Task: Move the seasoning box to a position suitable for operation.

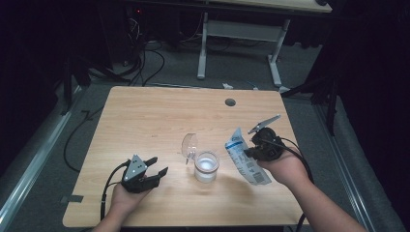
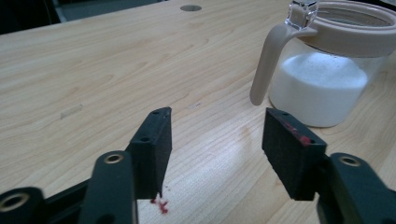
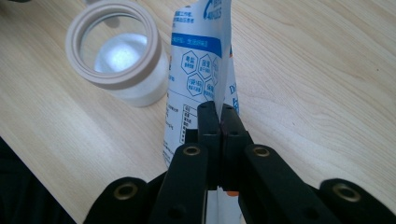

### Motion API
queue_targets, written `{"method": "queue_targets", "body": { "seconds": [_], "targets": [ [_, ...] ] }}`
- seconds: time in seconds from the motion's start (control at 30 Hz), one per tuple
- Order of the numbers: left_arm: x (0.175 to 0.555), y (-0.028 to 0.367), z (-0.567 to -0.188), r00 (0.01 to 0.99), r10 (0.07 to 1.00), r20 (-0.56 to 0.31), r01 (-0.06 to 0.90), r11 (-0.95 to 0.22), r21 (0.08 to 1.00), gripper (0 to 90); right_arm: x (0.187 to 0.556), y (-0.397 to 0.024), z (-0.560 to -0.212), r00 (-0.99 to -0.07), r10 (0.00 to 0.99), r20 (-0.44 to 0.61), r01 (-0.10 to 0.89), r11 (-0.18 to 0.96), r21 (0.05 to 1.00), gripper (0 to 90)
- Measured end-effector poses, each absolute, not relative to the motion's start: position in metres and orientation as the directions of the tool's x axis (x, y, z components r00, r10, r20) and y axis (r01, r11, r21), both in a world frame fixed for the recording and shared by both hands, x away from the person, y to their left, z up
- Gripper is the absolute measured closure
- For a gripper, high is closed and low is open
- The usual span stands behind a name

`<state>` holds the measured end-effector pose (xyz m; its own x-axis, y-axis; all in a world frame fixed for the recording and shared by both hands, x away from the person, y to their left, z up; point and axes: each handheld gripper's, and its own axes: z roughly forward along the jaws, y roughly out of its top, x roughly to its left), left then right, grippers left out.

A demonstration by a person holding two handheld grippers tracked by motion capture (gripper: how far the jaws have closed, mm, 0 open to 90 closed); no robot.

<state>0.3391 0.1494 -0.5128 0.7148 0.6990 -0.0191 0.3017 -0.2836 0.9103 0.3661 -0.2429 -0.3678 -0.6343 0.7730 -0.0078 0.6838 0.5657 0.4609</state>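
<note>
A clear jar [image 1: 206,166] with a beige rim and a flipped-up clear lid [image 1: 189,143] stands mid-table, part full of white powder [image 2: 317,84]. The left gripper view shows its beige lid handle [image 2: 264,65]. My right gripper [image 1: 252,153] is shut on a white and blue printed pouch [image 1: 244,157], held up to the right of the jar; in the right gripper view the pouch [image 3: 198,60] rises between the closed jaws beside the jar [image 3: 116,51]. My left gripper [image 1: 159,166] stands open left of the jar, nothing between its fingers [image 2: 152,144].
The wooden table [image 1: 145,116] has a round cable hole [image 1: 230,102] near its far edge. Behind it on the floor stand a white desk frame [image 1: 239,43] and several dark cables [image 1: 145,58].
</note>
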Motion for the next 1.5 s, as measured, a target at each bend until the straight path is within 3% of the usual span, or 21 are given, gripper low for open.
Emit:
{"method": "queue_targets", "body": {
  "seconds": [0.4, 0.97, 1.5],
  "targets": [
    [0.338, 0.149, -0.515, 0.720, 0.694, -0.012, 0.297, -0.293, 0.909, 42.6, 0.367, -0.259, -0.380, -0.598, 0.802, -0.003, 0.706, 0.528, 0.471, 90.0],
    [0.346, 0.158, -0.517, 0.706, 0.707, -0.033, 0.326, -0.283, 0.902, 44.9, 0.364, -0.282, -0.377, -0.546, 0.838, 0.003, 0.676, 0.438, 0.593, 90.0],
    [0.350, 0.164, -0.519, 0.687, 0.724, -0.064, 0.358, -0.262, 0.896, 46.0, 0.355, -0.301, -0.396, -0.495, 0.868, 0.025, 0.611, 0.328, 0.720, 90.0]
  ]
}}
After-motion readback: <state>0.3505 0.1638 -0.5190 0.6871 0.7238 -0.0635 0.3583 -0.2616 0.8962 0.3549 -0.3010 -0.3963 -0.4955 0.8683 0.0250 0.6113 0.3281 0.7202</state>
